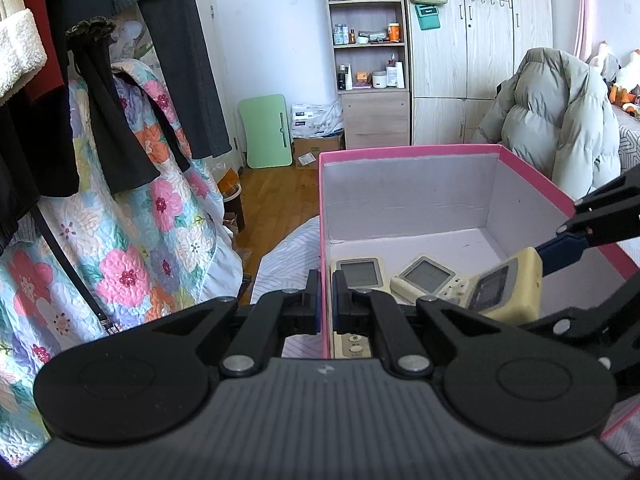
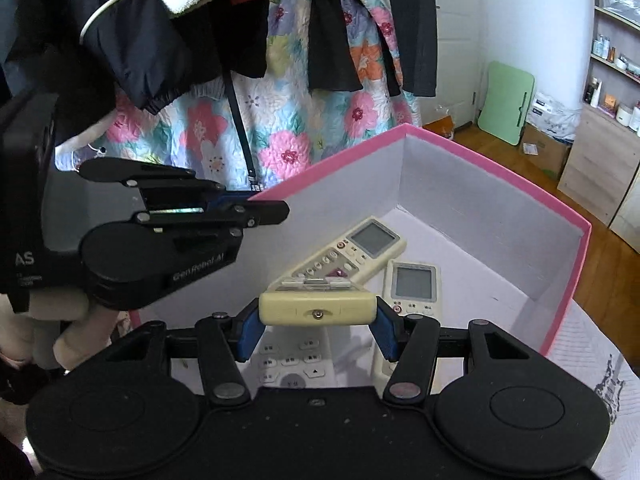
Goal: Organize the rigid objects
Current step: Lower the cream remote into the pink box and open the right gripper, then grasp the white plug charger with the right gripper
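Pink box (image 1: 404, 152) wall pinched by left gripper (image 1: 326, 300); yellowed remote (image 2: 318, 306) clamped in right gripper (image 2: 318, 332) over two remotes (image 2: 352, 254) inside.

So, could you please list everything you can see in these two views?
box: one, pink outside, white inside, open on the bed.
remotes lying in box: two, cream, on its floor.
held remote: one, cream, above the box.
hanging clothes: several, dark, on the left.
floral quilt: one, multicoloured, behind the clothes.
shelf unit: one, wooden, far wall.
puffer jacket: one, grey, right.
left gripper: clamped on the box wall.
right gripper: holding the remote.
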Demonstrator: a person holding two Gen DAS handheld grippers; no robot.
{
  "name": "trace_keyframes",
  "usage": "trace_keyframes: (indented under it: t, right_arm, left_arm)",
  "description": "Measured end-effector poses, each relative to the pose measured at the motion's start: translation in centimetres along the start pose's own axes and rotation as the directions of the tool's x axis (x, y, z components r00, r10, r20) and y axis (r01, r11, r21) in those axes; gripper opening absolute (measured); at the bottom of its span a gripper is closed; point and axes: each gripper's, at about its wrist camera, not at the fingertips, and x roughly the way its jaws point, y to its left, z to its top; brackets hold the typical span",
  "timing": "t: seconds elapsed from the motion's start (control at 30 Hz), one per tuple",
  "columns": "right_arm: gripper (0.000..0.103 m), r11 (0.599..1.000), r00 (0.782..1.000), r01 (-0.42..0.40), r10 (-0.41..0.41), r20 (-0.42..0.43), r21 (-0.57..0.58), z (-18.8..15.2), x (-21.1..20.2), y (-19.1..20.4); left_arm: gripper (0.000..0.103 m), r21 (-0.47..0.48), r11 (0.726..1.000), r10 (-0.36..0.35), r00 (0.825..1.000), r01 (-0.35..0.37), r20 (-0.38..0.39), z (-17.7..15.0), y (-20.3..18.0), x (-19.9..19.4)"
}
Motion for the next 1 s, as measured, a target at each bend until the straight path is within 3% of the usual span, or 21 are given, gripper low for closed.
trace_keyframes:
  t: [0.17,0.23,0.33,0.5,0.57,0.73,0.87,1.0]
  right_arm:
    - [0.068,0.991,0.993,0.118,-0.12,-0.016,-0.055,-0.4,-0.3,0.0]
    - [0.074,0.994,0.995,0.103,-0.103,0.011,-0.031,-0.6,-1.3,-0.5]
    - [0.075,0.995,0.993,0.084,-0.088,0.082,0.047,-1.3,-3.5,-1.8]
    - [0.075,0.983,0.955,0.114,-0.148,0.257,0.143,-4.6,-8.7,-3.2]
    - [0.075,0.972,0.94,0.137,-0.188,0.286,0.19,-6.1,-10.2,-4.0]
    - [0.075,0.918,0.934,0.209,-0.29,0.208,0.338,-10.3,-12.5,-6.6]
    - [0.075,0.877,0.945,0.231,-0.305,0.116,0.422,-14.0,-12.9,-7.8]
    - [0.075,0.864,0.956,0.241,-0.289,0.043,0.442,-16.6,-12.3,-7.5]
  left_arm:
    - [0.004,0.0,1.0,0.003,1.0,-0.003,-0.003,0.0,0.2,0.0]
    - [0.004,0.002,1.0,0.005,1.0,-0.005,-0.004,0.0,0.2,0.1]
    - [0.004,0.002,1.0,0.006,1.0,-0.006,-0.007,0.0,0.2,0.1]
    - [0.004,0.0,1.0,0.006,1.0,-0.006,-0.01,-0.1,0.3,0.2]
    - [0.004,-0.002,1.0,0.005,1.0,-0.005,-0.012,-0.2,0.3,0.2]
    - [0.004,-0.001,1.0,0.008,1.0,-0.008,-0.012,-0.2,0.4,0.3]
    - [0.004,0.003,1.0,0.011,1.0,-0.011,-0.012,-0.1,0.3,0.3]
    - [0.004,0.004,1.0,0.013,1.0,-0.013,-0.015,-0.1,0.2,0.3]
